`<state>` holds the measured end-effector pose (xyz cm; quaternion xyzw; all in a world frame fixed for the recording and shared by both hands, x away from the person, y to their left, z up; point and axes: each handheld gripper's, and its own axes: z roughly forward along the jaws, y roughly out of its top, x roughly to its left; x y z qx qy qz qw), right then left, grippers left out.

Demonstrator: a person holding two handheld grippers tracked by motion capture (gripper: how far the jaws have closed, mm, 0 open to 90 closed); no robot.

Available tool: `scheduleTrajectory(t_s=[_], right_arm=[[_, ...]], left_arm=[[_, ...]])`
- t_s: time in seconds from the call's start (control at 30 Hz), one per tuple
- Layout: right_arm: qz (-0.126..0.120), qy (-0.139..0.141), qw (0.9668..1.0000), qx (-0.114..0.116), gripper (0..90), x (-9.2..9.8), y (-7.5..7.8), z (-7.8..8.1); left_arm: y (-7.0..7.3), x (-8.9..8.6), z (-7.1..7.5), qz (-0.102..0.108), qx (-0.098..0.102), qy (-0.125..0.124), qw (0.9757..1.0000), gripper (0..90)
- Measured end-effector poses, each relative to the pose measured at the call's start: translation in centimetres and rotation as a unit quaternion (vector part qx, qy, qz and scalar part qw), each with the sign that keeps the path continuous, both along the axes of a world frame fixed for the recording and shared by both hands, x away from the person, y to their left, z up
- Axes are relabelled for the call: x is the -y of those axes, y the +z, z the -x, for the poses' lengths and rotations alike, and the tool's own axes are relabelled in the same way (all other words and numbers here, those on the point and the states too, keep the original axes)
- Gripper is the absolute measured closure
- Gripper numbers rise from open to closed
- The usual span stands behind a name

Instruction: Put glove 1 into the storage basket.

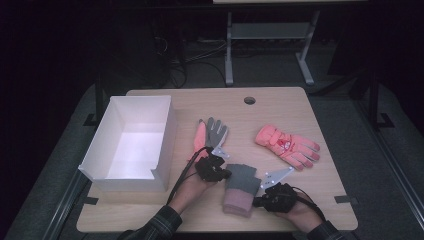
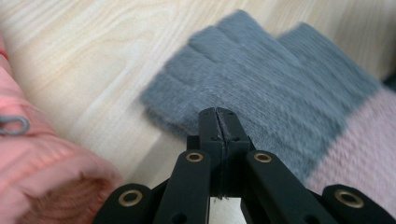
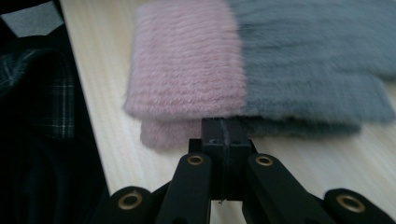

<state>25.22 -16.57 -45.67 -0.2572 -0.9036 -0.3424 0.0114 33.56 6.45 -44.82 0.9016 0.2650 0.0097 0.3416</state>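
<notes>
in the high view a wooden table (image 1: 300, 107) carries a white open box (image 1: 131, 142) at the left, a pink and grey glove (image 1: 212, 132) lying flat just right of the box, and a pink padded glove (image 1: 287, 145) well apart at the right. near the front edge, between the two hands, lies a pair of grey and pink knitted gloves (image 1: 241, 188), stacked, grey part far, pink cuff near. the left gripper (image 1: 227, 174) comes in from the left and its tip meets the grey upper left side of the stack. the right gripper (image 1: 256, 202) comes in from the right and its tip sits at the pink cuff's right edge. plaid sleeves enter from the bottom.

in the left gripper view the two black jaws are pressed together with nothing between them, their tip lying right at the near edge of the grey knit (image 2: 261, 79); whether it touches the cloth cannot be told. the pink cuff (image 2: 359, 140) runs off to the right, and the padded cuff of the pink and grey glove (image 2: 42, 168) fills the left corner.

in the right gripper view the jaws are likewise closed on nothing, their tip at the edge where pink cuff (image 3: 187, 65) and grey knit (image 3: 317, 60) meet. two layers show, one glove on top of the other. a plaid sleeve (image 3: 37, 93) shows at the left.
</notes>
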Motion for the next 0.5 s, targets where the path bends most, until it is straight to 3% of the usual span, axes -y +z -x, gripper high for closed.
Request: scheduleTrajectory(t_s=[0.17,0.27,0.4,0.5], right_arm=[[-0.004,0.019,0.9998,0.0,90.0,-1.5,-0.2,0.2],[-0.006,0.027,0.9996,0.0,90.0,-2.5,-0.3,0.3],[-0.006,0.036,0.9993,0.002,90.0,-3.9,-0.5,0.2],[0.002,0.057,0.9982,0.018,90.0,-5.5,-0.7,-0.1]], left_arm=[[0.1,0.6,-0.5,0.003,-0.001,-0.002,1.0,89.6],[0.4,1.0,-1.1,-0.01,0.003,-0.017,0.9998,89.5],[0.3,1.3,-1.4,-0.007,0.002,-0.019,0.9998,89.5],[0.3,1.7,-1.6,-0.006,0.001,-0.024,0.9997,89.6]])
